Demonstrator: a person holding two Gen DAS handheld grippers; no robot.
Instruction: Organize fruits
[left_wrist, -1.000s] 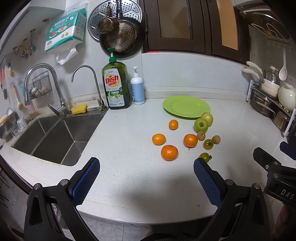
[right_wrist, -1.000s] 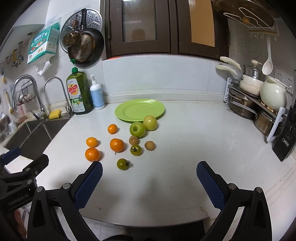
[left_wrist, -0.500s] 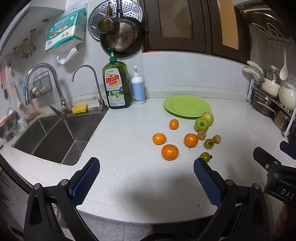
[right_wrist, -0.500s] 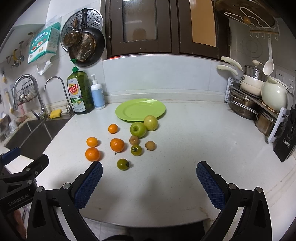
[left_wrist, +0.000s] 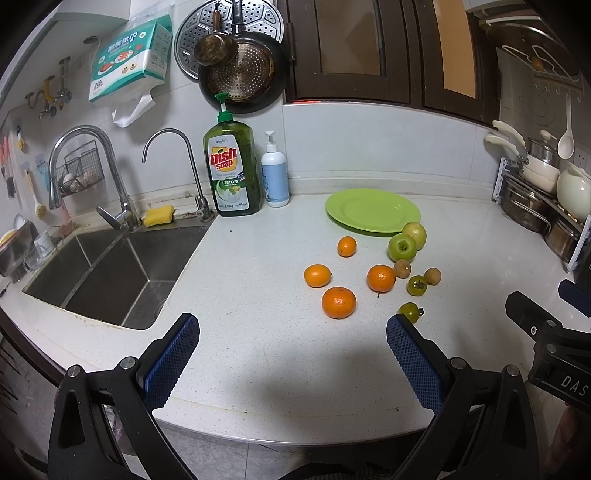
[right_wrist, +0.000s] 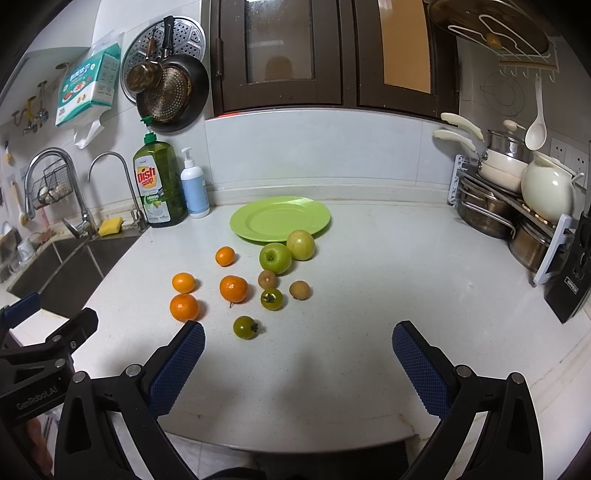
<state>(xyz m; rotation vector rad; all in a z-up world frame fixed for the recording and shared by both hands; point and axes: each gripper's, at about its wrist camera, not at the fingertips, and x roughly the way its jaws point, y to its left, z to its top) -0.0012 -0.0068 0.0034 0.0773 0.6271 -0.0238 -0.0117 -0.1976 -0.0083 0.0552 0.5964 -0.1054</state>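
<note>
The sink (left_wrist: 110, 269) showed fully only in the left view, the pot rack (right_wrist: 495, 210) only in the right; the green plate (right_wrist: 280, 218) lay empty, fruits (right_wrist: 233, 288) scattered before it; left gripper (left_wrist: 293, 350) and right gripper (right_wrist: 298, 354) gaped wide, holding nothing

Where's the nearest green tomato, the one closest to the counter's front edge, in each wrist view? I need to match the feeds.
Left wrist: green tomato sits right of centre, just above the tip of the right-hand blue finger pad.
Right wrist: green tomato sits left of centre, just right of the left-hand pad's tip.
Shared landmark: the green plate at the back of the counter.
</note>
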